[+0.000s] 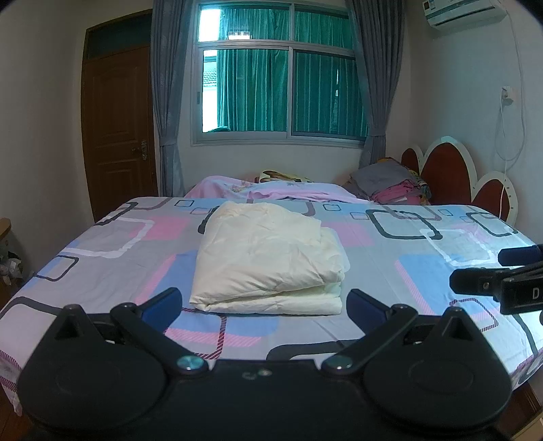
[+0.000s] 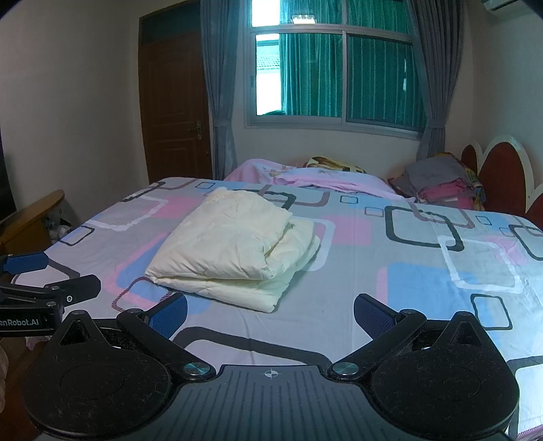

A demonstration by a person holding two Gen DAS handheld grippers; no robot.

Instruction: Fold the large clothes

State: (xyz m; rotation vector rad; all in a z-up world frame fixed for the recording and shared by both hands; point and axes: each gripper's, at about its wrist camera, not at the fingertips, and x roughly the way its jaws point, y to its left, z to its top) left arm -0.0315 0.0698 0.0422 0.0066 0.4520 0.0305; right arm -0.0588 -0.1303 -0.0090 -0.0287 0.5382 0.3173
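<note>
Two grippers hung over the near edge of the bed (image 1: 101, 257), both with nothing between their fingers. The left gripper (image 1: 264, 303) had its jaws spread wide, its blue pads (image 1: 163, 305) standing either side of the near end of the folded garment (image 1: 268, 261) without touching it. The right gripper (image 2: 270, 313) was spread just as wide, above bare sheet just to the right of the bundle. Each gripper showed at the edge of the other's view — the right one (image 1: 502, 281) at the far right of the left wrist view, the left one (image 2: 51, 281) at the far left of the right wrist view. The garment, cream and puffy, lay folded into a thick rectangular stack on the patterned sheet (image 2: 424, 271), toward the near left part of the bed, its layered edges (image 2: 292, 251) showing along the right side. Beyond it lay a pink quilt (image 1: 278, 191), rumpled across the far side, and a pile of folded clothes (image 2: 437, 183) sat near the red-and-white headboard (image 1: 448, 169). Behind the bed were a window (image 1: 278, 74) with grey curtains (image 1: 166, 101) and a brown door (image 1: 118, 129); an air conditioner (image 1: 465, 12) was mounted high on the right wall.
</note>
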